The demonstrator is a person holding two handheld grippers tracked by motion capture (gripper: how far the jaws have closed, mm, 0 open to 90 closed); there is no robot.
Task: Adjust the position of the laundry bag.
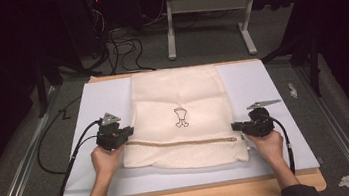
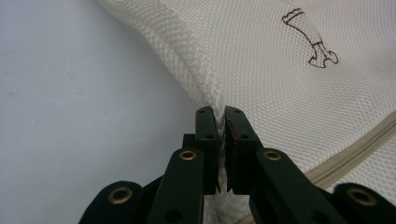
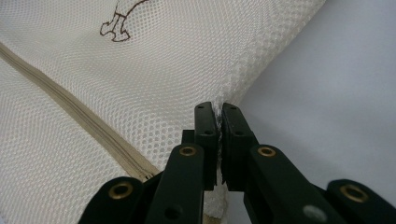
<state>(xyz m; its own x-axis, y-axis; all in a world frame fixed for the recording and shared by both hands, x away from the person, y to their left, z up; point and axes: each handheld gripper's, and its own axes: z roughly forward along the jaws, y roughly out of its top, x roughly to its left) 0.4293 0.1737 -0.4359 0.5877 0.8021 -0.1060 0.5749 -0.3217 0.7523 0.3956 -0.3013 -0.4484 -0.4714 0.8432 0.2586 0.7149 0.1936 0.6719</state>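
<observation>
Forearms in dark sleeves are entered first, at six o'clock of the high view, each hand carrying a gripper.

Item 1. Pale grey-blue rectangular mat (image 1: 96, 95) on a wooden table, set square to the person.

Item 2. Cream mesh laundry bag (image 1: 177, 97), rectangular, laid flat at the centre of the mat. Its long axis is judged to run from six to twelve o'clock. A small brown printed emblem (image 1: 180, 117) is placed at its middle. The near part is folded or lifted slightly.

Item 3. Beige zip (image 1: 183, 141), run across the bag from nine to three o'clock, near the six o'clock end.

Item 4. Left gripper (image 2: 221, 122), at nine o'clock of the bag, level with the zip. Its jaws are clamped on the bag's side seam, mesh being pinched between the pads.

Item 5. Right gripper (image 3: 219, 119), at three o'clock of the bag, opposite the left. Its jaws are likewise closed on the facing side edge.

Relation noted: both edges are held at matching points, so the zip line is stretched between the grippers; neither hand is nearer. Any coming lift or fold is judged to hinge on that nine-to-three line.
</observation>
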